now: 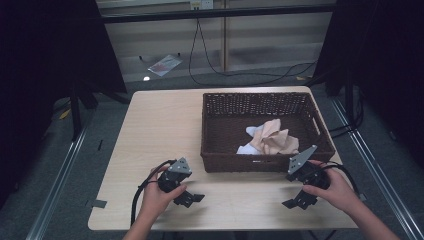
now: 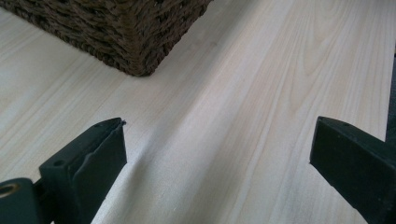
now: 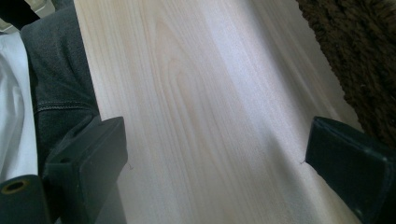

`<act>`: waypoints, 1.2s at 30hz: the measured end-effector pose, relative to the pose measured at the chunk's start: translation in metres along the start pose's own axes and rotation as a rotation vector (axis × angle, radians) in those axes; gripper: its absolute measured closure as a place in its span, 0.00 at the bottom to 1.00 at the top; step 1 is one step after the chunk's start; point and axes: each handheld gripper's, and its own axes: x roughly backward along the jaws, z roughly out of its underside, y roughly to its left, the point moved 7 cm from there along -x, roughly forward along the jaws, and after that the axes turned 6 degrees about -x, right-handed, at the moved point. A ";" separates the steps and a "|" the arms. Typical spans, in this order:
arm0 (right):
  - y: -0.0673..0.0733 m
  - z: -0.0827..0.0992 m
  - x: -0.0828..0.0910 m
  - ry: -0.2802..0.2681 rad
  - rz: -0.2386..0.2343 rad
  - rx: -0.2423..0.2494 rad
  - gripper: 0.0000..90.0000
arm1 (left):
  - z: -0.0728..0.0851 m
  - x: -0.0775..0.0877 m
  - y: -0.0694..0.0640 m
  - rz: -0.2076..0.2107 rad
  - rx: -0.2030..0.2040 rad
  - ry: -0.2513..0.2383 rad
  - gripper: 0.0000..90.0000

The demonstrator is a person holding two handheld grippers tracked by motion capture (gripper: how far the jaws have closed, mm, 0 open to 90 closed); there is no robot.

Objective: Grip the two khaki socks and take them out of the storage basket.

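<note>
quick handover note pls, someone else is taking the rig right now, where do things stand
Left tool: open, holding nothing, low over the table just before the wicker basket's near left corner.
Right tool: open, holding nothing, over the table by the basket's near right corner.
Things: crumpled beige cloth and white cloth lie together inside the basket, toward its near right side.
Done: neither cloth is gripped; both sit in the basket.
Left: probably reach in and take hold of a cloth; the right tool is closer.

Dark wicker basket [image 1: 215, 150] sitting at tabletop's far right; crumpled beige cloth [image 1: 274, 139], possibly over white one, lying inside.
</note>
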 end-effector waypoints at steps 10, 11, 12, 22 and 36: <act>0.001 -0.004 0.011 0.056 -0.003 0.014 0.06 | -0.001 -0.002 0.004 0.009 0.012 -0.010 0.04; 0.002 -0.004 0.012 0.059 -0.006 0.012 0.06 | -0.001 -0.002 0.003 0.008 0.021 -0.014 0.04; 0.002 -0.005 0.013 0.058 -0.005 0.017 0.06 | 0.000 -0.002 0.003 0.012 0.012 -0.004 0.04; 0.006 -0.016 0.025 0.085 -0.012 0.026 0.06 | 0.001 -0.001 0.003 0.015 0.023 -0.009 0.04; 0.005 -0.037 0.057 0.091 -0.015 0.009 0.06 | 0.000 0.001 0.003 0.016 0.023 -0.020 0.04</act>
